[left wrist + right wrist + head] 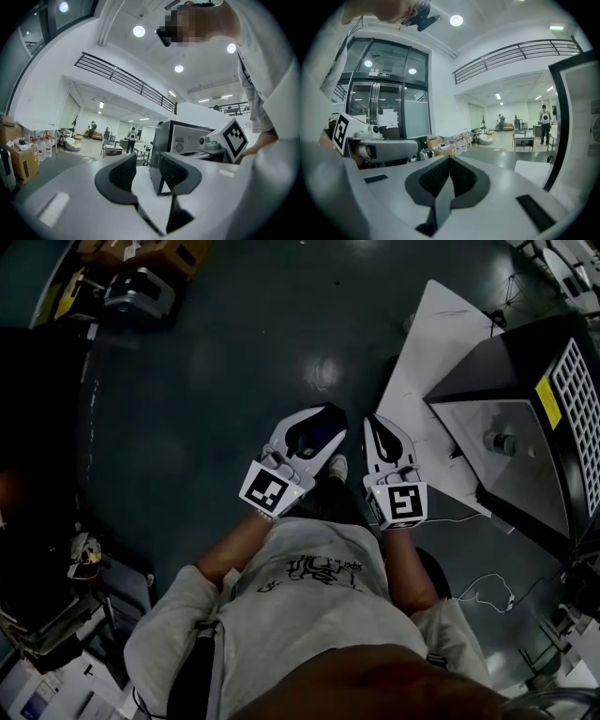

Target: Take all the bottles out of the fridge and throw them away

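Note:
A black fridge (525, 371) stands at the right of the head view with its white inside showing, and one bottle (500, 442) stands inside it. Its white door panel (431, 352) reaches toward me. I hold both grippers side by side in front of my chest, away from the fridge. The left gripper (321, 423) is open, with an empty gap between its dark pads (123, 173). The right gripper (377, 423) is shut, its pads (436, 176) meeting with nothing between them. In the left gripper view the fridge (185, 136) stands just beyond the jaws.
Dark glossy floor (234, 371) lies ahead. Equipment cases (141, 292) sit on the floor at far left, and clutter (84, 559) lies beside me at left. Cardboard boxes and water jugs (28, 154) line a wall. People (132, 137) stand far off. A cable (487, 587) trails at right.

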